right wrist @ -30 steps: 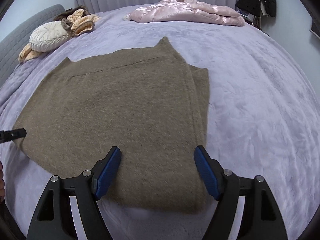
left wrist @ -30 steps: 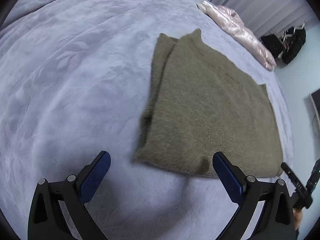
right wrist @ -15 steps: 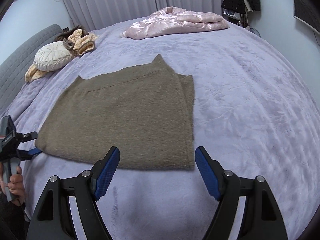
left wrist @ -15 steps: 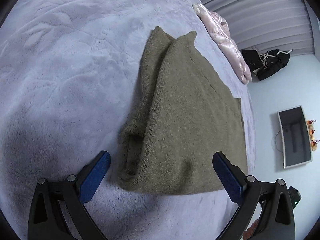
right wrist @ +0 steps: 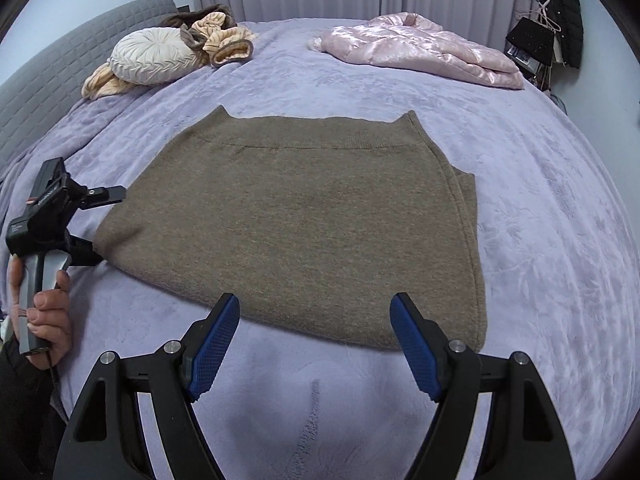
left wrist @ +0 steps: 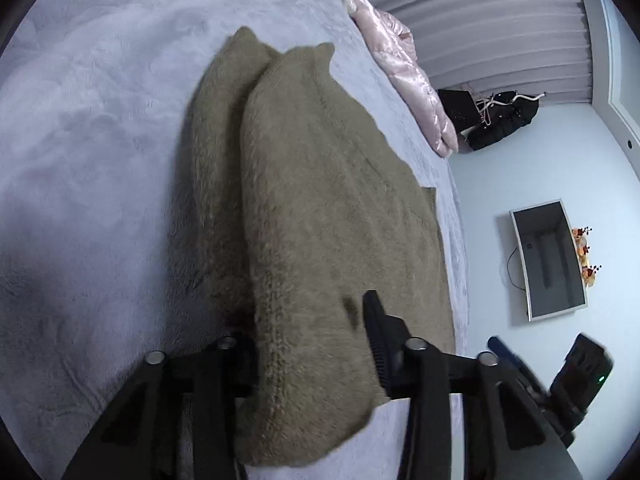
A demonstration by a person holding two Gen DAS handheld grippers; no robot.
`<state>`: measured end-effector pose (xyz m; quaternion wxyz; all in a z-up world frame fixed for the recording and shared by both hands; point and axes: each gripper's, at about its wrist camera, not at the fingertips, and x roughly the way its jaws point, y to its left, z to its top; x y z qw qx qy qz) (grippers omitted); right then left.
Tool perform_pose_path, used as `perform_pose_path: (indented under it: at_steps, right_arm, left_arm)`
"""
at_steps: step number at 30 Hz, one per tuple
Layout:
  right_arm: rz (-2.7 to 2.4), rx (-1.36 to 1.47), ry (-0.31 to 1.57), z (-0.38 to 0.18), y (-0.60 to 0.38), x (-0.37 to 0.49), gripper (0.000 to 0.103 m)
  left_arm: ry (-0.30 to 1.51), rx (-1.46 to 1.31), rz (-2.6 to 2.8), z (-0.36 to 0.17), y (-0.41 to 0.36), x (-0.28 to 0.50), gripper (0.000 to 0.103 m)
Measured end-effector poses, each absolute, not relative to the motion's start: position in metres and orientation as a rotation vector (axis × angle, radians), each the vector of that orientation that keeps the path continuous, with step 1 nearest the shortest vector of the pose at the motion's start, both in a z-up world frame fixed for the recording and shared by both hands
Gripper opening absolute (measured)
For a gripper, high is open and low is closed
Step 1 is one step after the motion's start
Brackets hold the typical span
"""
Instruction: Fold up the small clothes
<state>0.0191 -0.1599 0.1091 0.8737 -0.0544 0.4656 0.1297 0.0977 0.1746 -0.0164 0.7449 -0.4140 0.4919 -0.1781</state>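
Left gripper [left wrist: 316,344] has just been closing on the near left corner of the brown knit skirt [right wrist: 312,216], and the fabric edge is bunched between its jaws, so I read it as clamped on the corner. In the right wrist view my left hand [right wrist: 40,312] sits at 9 o'clock, gripper nose at the skirt's left hem corner. Right gripper [right wrist: 316,344] is wide, holding nothing, hovering above the purple bedspread [right wrist: 560,240] just short of the hem at 6 o'clock.

Skirt lies flat mid-bed, waistband at 12 o'clock, already doubled along its right side, with a second layer peeking out at 3 o'clock. Pink satin jacket [right wrist: 424,48] at 1 o'clock, round cream cushion [right wrist: 152,56] at 10 o'clock, both well apart from the skirt.

Step in hand, my guess: pinch both hem corners, then carry the hem up to the waistband. To do it well:
- make sure the left grip has every layer, not just the top one
- right gripper needs the 5 o'clock hem corner, doubled layers included
- lift both corners together and level, so the knit doesn't stretch or skew
- line up with the waistband before release
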Motion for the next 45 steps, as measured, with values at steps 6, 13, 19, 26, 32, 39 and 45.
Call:
perform_pose_path:
  at_steps: [6, 13, 19, 26, 32, 39, 45]
  right_arm:
    - [0.309, -0.116, 1.015, 0.133, -0.124, 0.083, 0.08]
    - [0.386, -0.149, 1.201, 0.114, -0.02, 0.177, 0.08]
    - [0.357, -0.326, 1.302, 0.08, 0.075, 0.221, 0.081]
    - [0.328, -0.411, 1.405, 0.049, 0.138, 0.238, 0.081]
    - [0.275, -0.572, 1.444, 0.025, 0.177, 0.237, 0.081]
    - [0.279, -0.758, 1.396, 0.016, 0.178, 0.228, 0.03]
    - [0.393, -0.707, 1.343, 0.048, 0.156, 0.223, 0.015]
  left_arm:
    - [0.981, -0.923, -0.412, -0.028, 0.18, 0.086, 0.032]
    - [0.921, -0.867, -0.415, -0.026, 0.177, 0.078, 0.032]
    - [0.888, -0.805, -0.403, -0.021, 0.173, 0.072, 0.032]
    - [0.868, -0.713, -0.365, -0.011, 0.163, 0.069, 0.032]
    - [0.853, -0.591, -0.307, 0.001, 0.146, 0.066, 0.032]
    - [0.883, -0.421, -0.206, 0.027, 0.122, 0.064, 0.025]
    - [0.939, -0.203, -0.095, 0.051, 0.088, 0.065, 0.023]
